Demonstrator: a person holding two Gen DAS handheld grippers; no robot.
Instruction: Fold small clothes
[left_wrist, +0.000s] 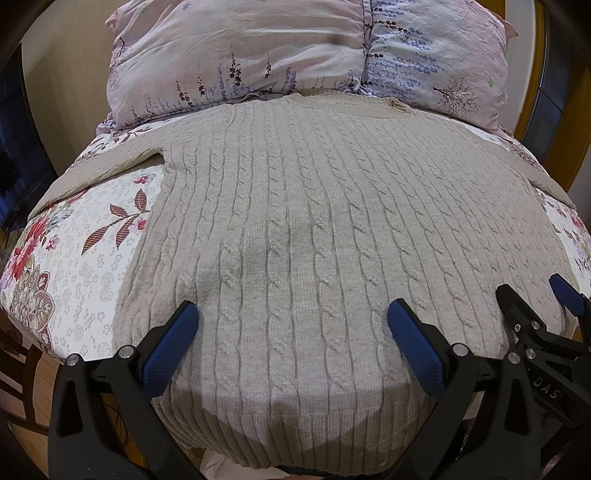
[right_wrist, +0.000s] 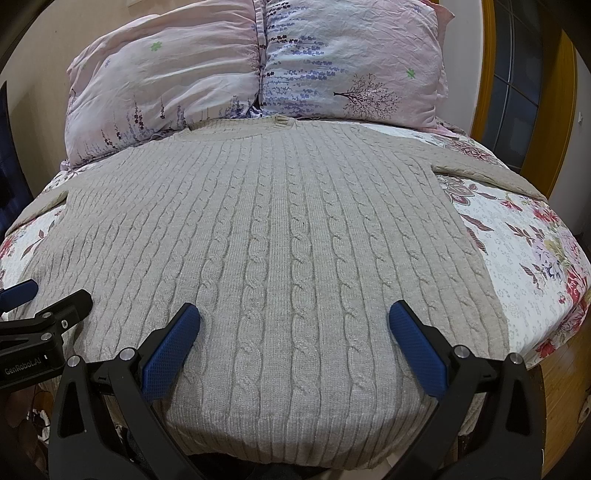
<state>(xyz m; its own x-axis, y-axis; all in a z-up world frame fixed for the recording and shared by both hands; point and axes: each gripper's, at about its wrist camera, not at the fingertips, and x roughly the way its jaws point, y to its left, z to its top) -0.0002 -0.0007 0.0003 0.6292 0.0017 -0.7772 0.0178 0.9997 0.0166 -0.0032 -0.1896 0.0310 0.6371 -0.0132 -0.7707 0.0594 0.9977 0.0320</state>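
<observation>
Sweater (left_wrist: 314, 229), one beige cable-knit, lies flat on the floral bed (left_wrist: 85, 266), collar touching two pillows (left_wrist: 258, 55). We see left gripper (left_wrist: 291, 347) and right gripper (right_wrist: 293, 345), jaws spread wide, gripping nothing, above its hem.

**Black frames, blue pads**

The left gripper (left_wrist: 291, 314) has black, angular plastic arms joined by silver round-headed pivot screws, each finger faced with a textured blue pad (left_wrist: 171, 349). The right gripper (right_wrist: 293, 314) matches it. White lettering reads "DAS" on the right gripper's body and "GenRobot.AI" on the left's.
</observation>
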